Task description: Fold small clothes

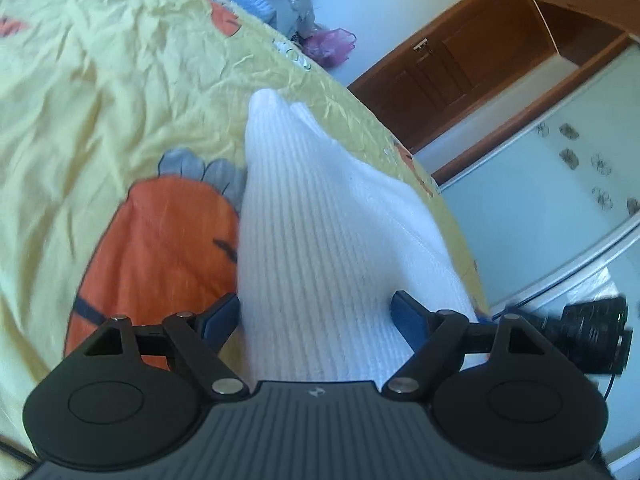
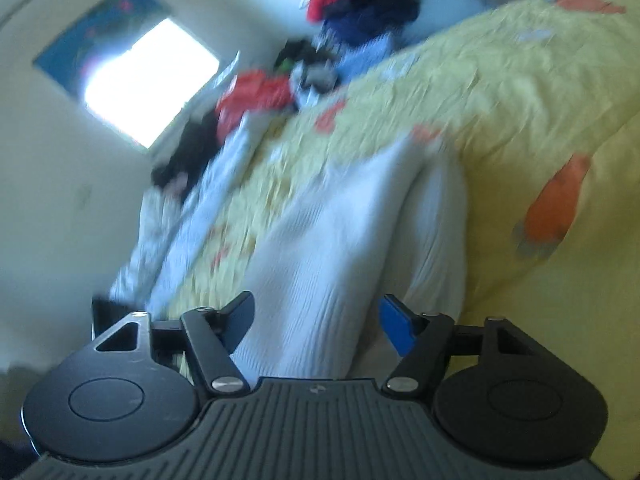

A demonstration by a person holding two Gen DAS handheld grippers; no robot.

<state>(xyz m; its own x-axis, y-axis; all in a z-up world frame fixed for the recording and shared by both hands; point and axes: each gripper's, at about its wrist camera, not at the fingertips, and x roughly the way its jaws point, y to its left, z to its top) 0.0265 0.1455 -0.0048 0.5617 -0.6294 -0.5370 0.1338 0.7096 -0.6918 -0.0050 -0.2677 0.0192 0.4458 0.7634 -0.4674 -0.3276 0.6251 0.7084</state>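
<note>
A white ribbed knit garment (image 1: 320, 220) lies on a yellow bedspread with orange carrot prints (image 1: 100, 92). In the left wrist view my left gripper (image 1: 316, 316) is open, its blue pads either side of the garment's near end, which runs between them. In the right wrist view the same white garment (image 2: 340, 232) lies in two long folds on the bedspread (image 2: 520, 100). My right gripper (image 2: 318, 324) is open with the garment's near end between its fingers. That view is blurred by motion.
A pile of red, blue and dark clothes (image 2: 360, 4) lies at the bed's far end, with white cloth (image 2: 208, 200) along the bed's left edge. A wooden door (image 1: 460, 60) and a pale wardrobe panel (image 1: 540, 200) stand beyond the bed's edge. A black device (image 1: 592, 332) sits at the right.
</note>
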